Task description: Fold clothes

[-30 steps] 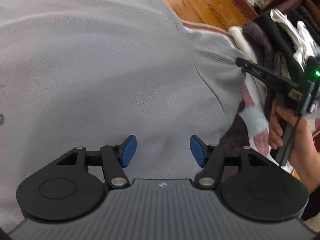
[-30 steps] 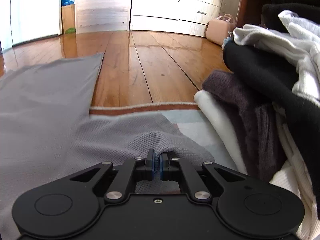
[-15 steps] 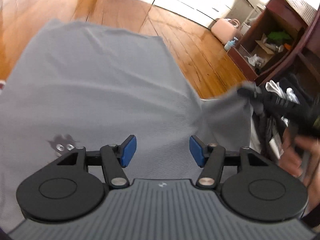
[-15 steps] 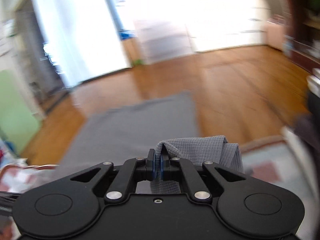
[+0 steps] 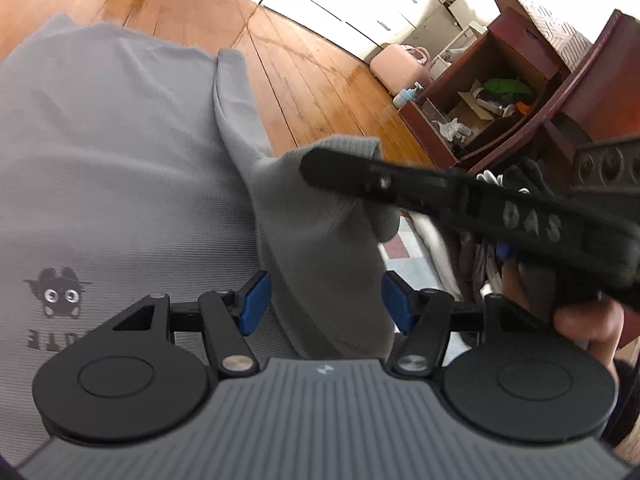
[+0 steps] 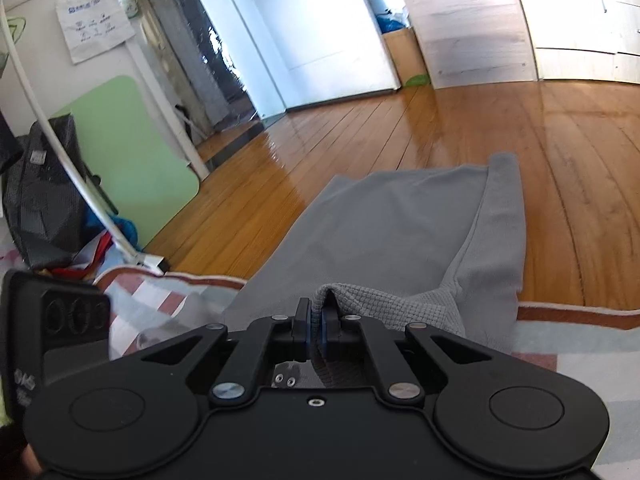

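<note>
A grey T-shirt (image 5: 120, 168) lies spread on the rug and wood floor, with a small cartoon print (image 5: 60, 296) at the left. My right gripper (image 6: 316, 332) is shut on the shirt's right edge (image 6: 384, 304) and holds it lifted. In the left wrist view this right gripper (image 5: 320, 166) crosses in from the right as a black bar, and the raised grey fold (image 5: 320, 248) hangs under it. My left gripper (image 5: 324, 306) is open, its blue pads (image 5: 252, 304) on either side of that hanging fold without touching it.
A pile of dark and white clothes (image 5: 476, 248) sits at the right beside an open wooden cabinet (image 5: 500, 92) and a pink bag (image 5: 400, 64). A checked rug (image 6: 580, 344) lies under the shirt. A green board (image 6: 120, 140), black bag (image 6: 40, 208) and white pole (image 6: 80, 184) stand left.
My right gripper has lifted the shirt's right edge off the rug and swung it up and leftward over the shirt. The left gripper has stayed open, now viewing further along the shirt.
</note>
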`<move>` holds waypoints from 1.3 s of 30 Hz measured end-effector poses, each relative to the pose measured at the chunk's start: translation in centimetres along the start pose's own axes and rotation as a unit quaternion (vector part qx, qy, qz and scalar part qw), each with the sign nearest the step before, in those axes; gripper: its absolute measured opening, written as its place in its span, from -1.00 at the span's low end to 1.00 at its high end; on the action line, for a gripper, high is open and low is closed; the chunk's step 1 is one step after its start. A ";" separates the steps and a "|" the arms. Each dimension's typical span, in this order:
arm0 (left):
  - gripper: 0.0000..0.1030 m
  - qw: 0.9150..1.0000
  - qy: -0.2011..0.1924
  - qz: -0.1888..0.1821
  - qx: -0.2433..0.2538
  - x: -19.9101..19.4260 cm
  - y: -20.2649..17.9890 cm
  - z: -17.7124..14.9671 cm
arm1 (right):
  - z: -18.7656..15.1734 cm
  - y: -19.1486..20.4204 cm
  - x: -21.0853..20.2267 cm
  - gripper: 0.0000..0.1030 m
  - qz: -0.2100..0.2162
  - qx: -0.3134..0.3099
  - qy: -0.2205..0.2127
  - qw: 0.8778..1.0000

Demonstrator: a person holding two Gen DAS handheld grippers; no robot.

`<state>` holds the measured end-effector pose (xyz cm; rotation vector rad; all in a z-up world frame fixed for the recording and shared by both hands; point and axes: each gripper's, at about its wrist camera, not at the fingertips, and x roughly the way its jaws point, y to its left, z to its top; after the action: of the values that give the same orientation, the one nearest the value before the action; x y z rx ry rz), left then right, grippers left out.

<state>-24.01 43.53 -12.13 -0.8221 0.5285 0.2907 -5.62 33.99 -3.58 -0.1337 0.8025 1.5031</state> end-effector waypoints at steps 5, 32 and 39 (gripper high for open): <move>0.24 1.000 -0.004 -0.013 -0.020 0.4 0.5 0.2 | -0.8 1.0 0.1 -0.90 0.004 -0.009 0.010 1.000; -0.93 0.984 -0.080 0.154 0.043 -4.0 0.5 1.2 | -12.2 -2.1 -3.8 0.50 -0.059 -0.029 0.133 0.989; -0.92 0.980 -0.084 0.178 0.028 -7.9 3.2 1.6 | -12.8 -2.0 -1.6 0.05 -0.126 -0.067 0.149 0.979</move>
<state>-31.48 46.53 -8.83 -0.6383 0.5202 0.6657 -8.49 25.46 -13.03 -0.5529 0.8848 1.3116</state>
